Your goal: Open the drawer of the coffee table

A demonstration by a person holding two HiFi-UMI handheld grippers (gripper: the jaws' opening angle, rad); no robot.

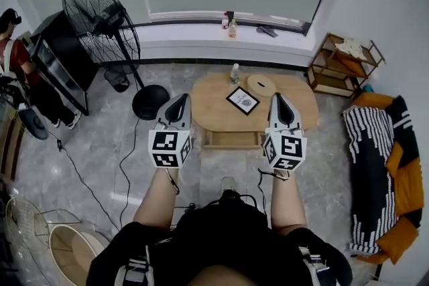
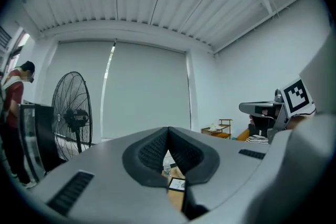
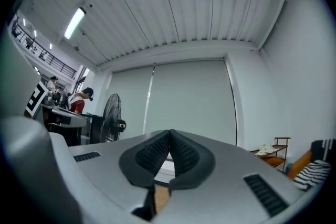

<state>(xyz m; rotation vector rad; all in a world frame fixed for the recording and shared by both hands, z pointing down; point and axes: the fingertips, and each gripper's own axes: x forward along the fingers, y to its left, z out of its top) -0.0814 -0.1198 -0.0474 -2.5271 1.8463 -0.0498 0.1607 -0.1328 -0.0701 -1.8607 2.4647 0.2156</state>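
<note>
An oval wooden coffee table (image 1: 298,104) stands on the grey floor ahead of me. Its drawer (image 1: 233,139) shows at the near side, jutting out a little. On top are a small bottle (image 1: 234,72), a round wooden disc (image 1: 261,84) and a black framed card (image 1: 242,100). My left gripper (image 1: 180,98) and right gripper (image 1: 279,98) are held side by side high above the floor, apart from the table. Both are shut with nothing between the jaws. In the left gripper view the closed tips (image 2: 168,131) point level at the window blind; the right gripper's tips (image 3: 170,134) do the same.
A big standing fan (image 1: 100,17) and its round base (image 1: 150,101) are to the left, with cables across the floor. A wooden shelf (image 1: 342,60) and a seat with striped and orange covers (image 1: 382,171) are on the right. A person (image 1: 13,43) stands far left.
</note>
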